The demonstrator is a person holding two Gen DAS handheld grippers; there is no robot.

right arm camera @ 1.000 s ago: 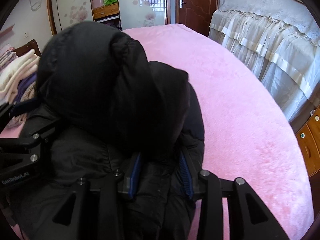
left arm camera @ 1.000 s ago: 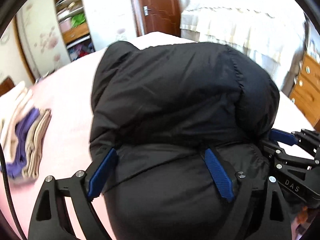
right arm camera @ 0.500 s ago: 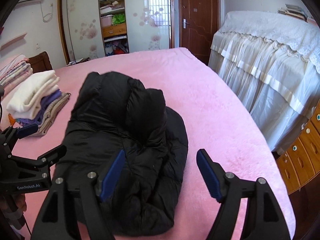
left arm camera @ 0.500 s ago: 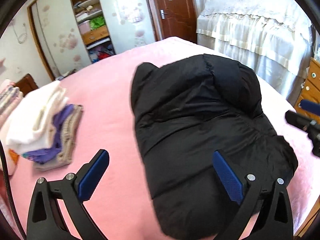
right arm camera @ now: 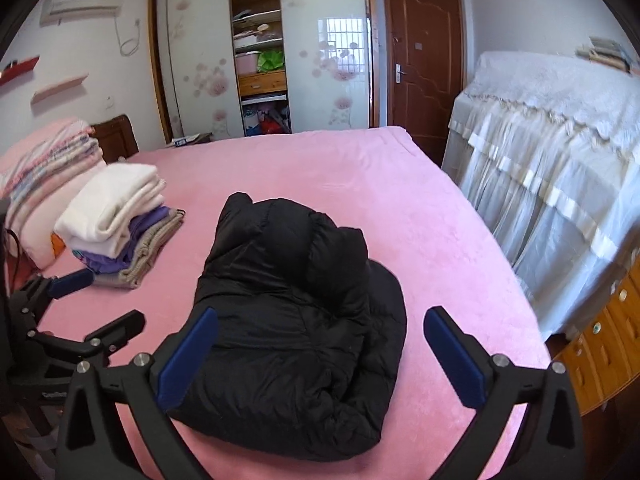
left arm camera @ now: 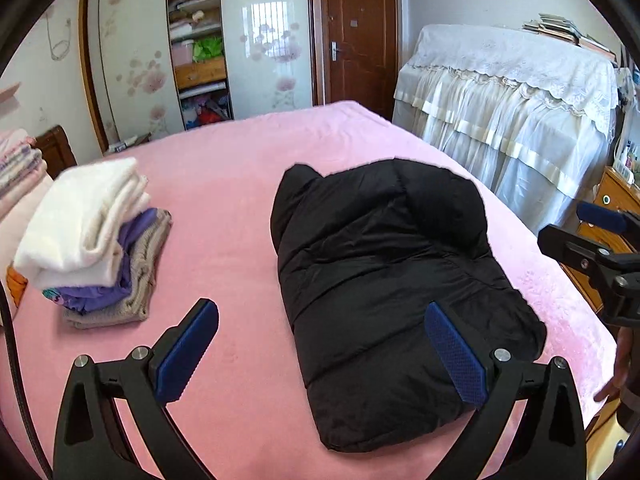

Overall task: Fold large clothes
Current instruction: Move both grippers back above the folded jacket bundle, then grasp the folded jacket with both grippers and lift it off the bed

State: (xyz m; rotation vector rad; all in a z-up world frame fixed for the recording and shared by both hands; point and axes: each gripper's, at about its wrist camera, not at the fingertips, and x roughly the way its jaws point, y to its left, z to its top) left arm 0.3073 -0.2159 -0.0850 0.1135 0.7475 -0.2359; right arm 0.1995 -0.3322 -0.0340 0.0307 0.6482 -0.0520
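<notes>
Jacket [left arm camera: 384, 280]: a black puffer, lying folded into a thick bundle on the pink bed [left arm camera: 224, 184], near the front edge and right of the middle in the left wrist view.

The left gripper [left arm camera: 320, 354] hangs above the bed with its jaws spread wide and nothing between them; its left pad is over bare pink cover, its right pad over the near end of the jacket, and I cannot tell any contact. The right gripper [right arm camera: 320, 354] is likewise spread and empty, the jacket's near part lying below and between its blue pads, apart from them.

Outward from there, a pile [left arm camera: 92, 240] of folded clothes, white on top with purple and beige beneath, sits on the bed well to the left of the jacket. Beyond the bed stand a wardrobe [right arm camera: 260, 52] with an open middle section, a brown door [right arm camera: 424, 64], and a lace-covered piece of furniture [left arm camera: 508, 104] to the right.

The folding of this jacket looks finished, so the step in hand seems to be the release and retreat. The bundle is puffy and one flap bulges on the right side, so it may spring open. The next move probably calls for pressing it flat or carrying it with both grippers to the pile.
</notes>
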